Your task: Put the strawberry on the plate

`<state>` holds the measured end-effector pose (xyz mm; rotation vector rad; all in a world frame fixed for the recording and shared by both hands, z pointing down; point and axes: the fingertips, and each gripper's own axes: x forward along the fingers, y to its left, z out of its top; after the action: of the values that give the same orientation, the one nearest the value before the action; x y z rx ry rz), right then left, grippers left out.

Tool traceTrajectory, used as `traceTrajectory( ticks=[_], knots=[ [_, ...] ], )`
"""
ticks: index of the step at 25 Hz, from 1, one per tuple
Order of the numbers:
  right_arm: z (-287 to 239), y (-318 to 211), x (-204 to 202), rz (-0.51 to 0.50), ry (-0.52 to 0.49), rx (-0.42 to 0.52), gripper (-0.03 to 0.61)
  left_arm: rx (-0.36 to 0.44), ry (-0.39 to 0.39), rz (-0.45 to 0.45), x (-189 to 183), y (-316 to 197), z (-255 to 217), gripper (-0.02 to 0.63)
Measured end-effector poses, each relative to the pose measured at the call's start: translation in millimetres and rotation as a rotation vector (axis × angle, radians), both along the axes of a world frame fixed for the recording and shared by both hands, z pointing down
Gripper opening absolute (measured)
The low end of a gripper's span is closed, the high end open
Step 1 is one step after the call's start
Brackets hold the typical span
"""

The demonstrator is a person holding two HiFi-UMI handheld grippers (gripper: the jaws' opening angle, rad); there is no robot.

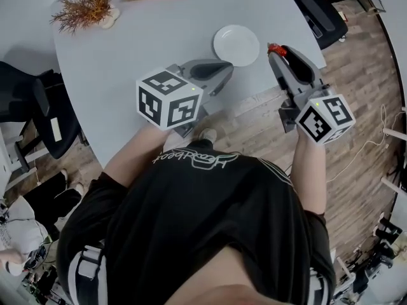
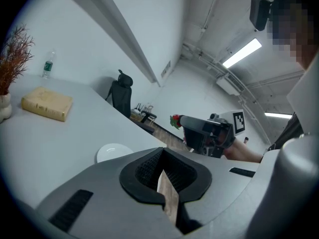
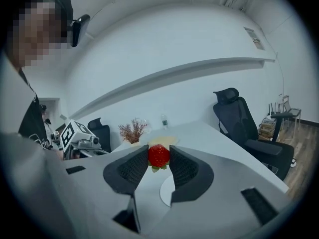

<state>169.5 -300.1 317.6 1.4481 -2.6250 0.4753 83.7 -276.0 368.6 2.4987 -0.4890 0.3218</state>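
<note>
The right gripper (image 3: 158, 152) has its two dark ribbed pads pressed on either side of a red strawberry (image 3: 158, 156), whose green leaves hang just below the fruit. Beneath the jaws part of a white plate (image 3: 166, 192) lies on the pale table (image 3: 209, 135). Farther back stand a dried plant (image 3: 132, 131) and a bottle (image 3: 163, 121), with a black office chair (image 3: 238, 114) to the right and the left gripper (image 3: 82, 142) to the left.

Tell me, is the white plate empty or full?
Empty. The plate shows bare white; the strawberry is pinched in the right hand-held gripper, not on the plate.
</note>
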Motion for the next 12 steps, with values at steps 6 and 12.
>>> traceTrajectory(
  ticks=[6,12],
  knots=[
    [13.2,-31.9,-10.5,-0.024,0.03,-0.004,0.124,-0.009,-0.021,0.001,-3.4,-5.7,14.8,0.008],
    [31.5,-53.4,-19.2,-0.044,0.046,-0.012,0.124,-0.03,-0.032,-0.015,-6.3,-5.7,25.9,0.008]
  ],
)
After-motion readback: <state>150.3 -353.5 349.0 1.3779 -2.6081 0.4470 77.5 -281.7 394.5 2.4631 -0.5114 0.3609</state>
